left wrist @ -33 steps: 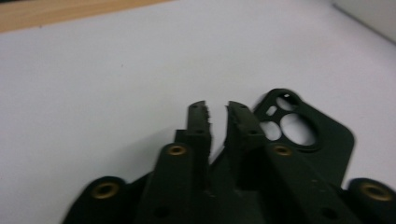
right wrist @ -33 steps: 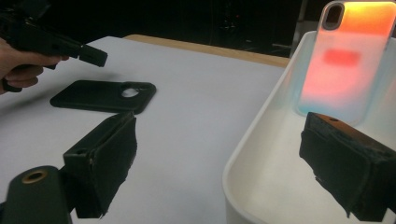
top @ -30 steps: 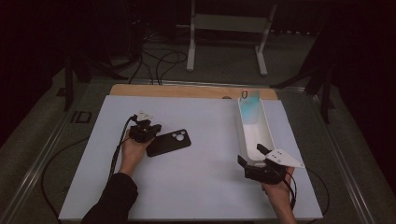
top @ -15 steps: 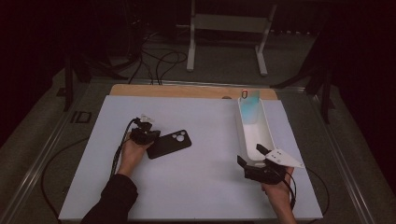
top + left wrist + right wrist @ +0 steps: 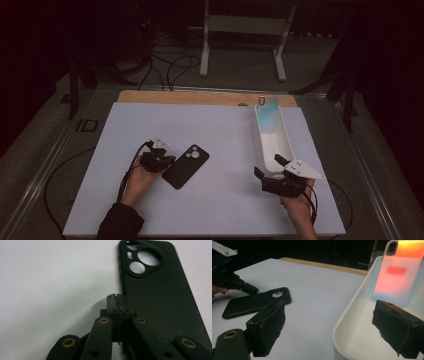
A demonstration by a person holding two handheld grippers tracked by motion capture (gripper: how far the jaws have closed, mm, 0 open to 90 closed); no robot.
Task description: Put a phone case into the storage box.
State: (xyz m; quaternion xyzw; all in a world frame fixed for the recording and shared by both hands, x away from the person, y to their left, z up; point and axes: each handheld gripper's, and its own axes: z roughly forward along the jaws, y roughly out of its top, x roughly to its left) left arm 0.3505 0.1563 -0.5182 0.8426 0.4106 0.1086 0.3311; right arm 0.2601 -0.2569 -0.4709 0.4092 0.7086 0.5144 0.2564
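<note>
A black phone case lies back up on the white mat, its camera cut-outs toward the far right. My left gripper is shut with nothing in it. In the left gripper view its closed tips rest right at the long left edge of the black case. A long white tray stands at the right, with an orange-to-teal phone case leaning against its far end. My right gripper is open at the tray's near end, one jaw over the mat and the other inside the tray.
The white mat covers most of the table, and a wooden strip runs along its far edge. Cables trail from both grippers toward the near edge. Stand legs and floor cables lie beyond the table.
My left gripper has slid toward the near edge, still shut. The black case now lies a little nearer and more turned. The right gripper and tray have stayed put.
</note>
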